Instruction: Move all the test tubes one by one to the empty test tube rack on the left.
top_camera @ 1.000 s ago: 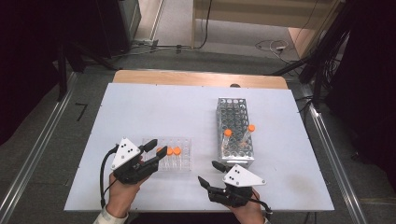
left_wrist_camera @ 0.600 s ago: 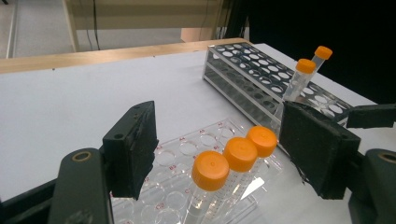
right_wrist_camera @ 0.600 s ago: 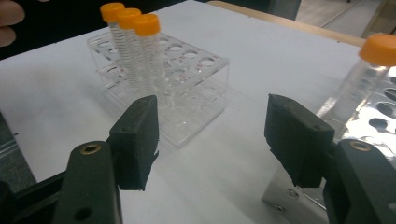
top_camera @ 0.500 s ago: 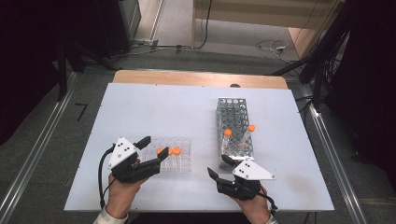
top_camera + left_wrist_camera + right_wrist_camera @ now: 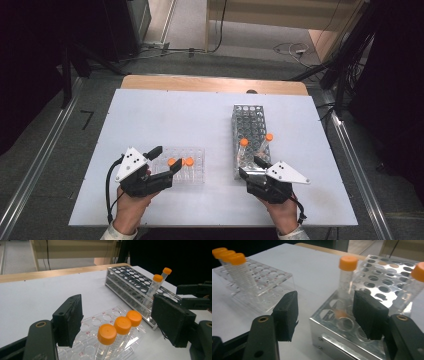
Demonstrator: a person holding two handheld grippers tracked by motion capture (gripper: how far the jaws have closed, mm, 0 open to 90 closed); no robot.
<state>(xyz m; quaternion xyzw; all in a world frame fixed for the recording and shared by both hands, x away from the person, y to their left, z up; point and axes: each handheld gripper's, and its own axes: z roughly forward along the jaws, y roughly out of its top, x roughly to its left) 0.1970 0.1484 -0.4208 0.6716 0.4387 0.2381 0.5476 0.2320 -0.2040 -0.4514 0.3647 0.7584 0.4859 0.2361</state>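
Work in hand: moving orange-capped tubes between the metal rack (image 5: 251, 135) and the clear rack (image 5: 185, 167), as I judge it.
Right gripper (image 5: 252, 167): lower right of the high view, jaws wide apart, holding nothing, at the near end of the metal rack.
Target tube (image 5: 346, 277): upper middle of the right gripper view, upright in the metal rack, beyond the jaw gap and not yet between the pads.
Second tube (image 5: 415, 282): right edge of that view, tilted, in the same rack.
Left gripper (image 5: 166, 161): lower left of the high view, jaws wide apart, empty, beside the clear rack.
Clear rack tubes (image 5: 121, 326): three in a row, centre bottom of the left gripper view.
Doing it well: bring the jaws level to either side of the tube below its cap, close, then lift straight up out of the hole.
In the way: the tilted tube stands near; the rack's edge lies under the jaws.
Table (image 5: 175, 115): white, bare around the racks.
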